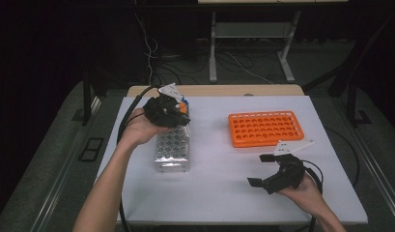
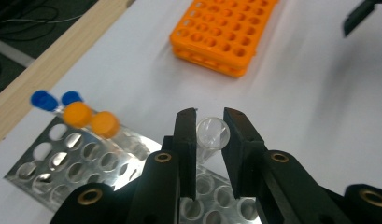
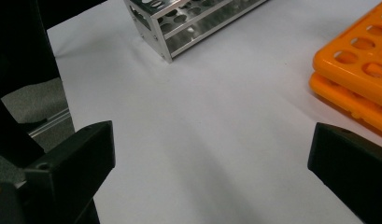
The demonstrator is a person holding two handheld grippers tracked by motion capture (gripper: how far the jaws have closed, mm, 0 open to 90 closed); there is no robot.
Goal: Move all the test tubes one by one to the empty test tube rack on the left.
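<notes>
- The desk (image 1: pixel 219 193) carries two racks: the metal rack (image 1: pixel 172 149) under my left hand and the orange rack (image 1: pixel 265 128) well apart from it, toward my right side.
- In the high view my left gripper (image 1: pixel 178 112) hovers over the far end of the metal rack; my right gripper (image 1: pixel 263 170) hangs low over bare desk, nearer the orange rack than the left one is.
- My left gripper (image 2: pixel 209 135) is clamped on a clear tube (image 2: pixel 213 133), one jaw on each side of it. The tube's long axis runs along the jaws, its rounded end pointing out ahead of them.
- From the left gripper view the orange rack (image 2: pixel 221 35) lies ahead and beyond the tube's tip, across open desk; I judge the coming move turns on carrying the tube that way.
- My right gripper (image 3: pixel 212 154) stands wide, jaws spread with nothing between them.
- Capped tubes, orange (image 2: pixel 90 119) and blue (image 2: pixel 55 99), stand at the metal rack's far corner.
- Hidden: the tube's rear part sits behind the jaws, so I cannot tell whether it is capped.
</notes>
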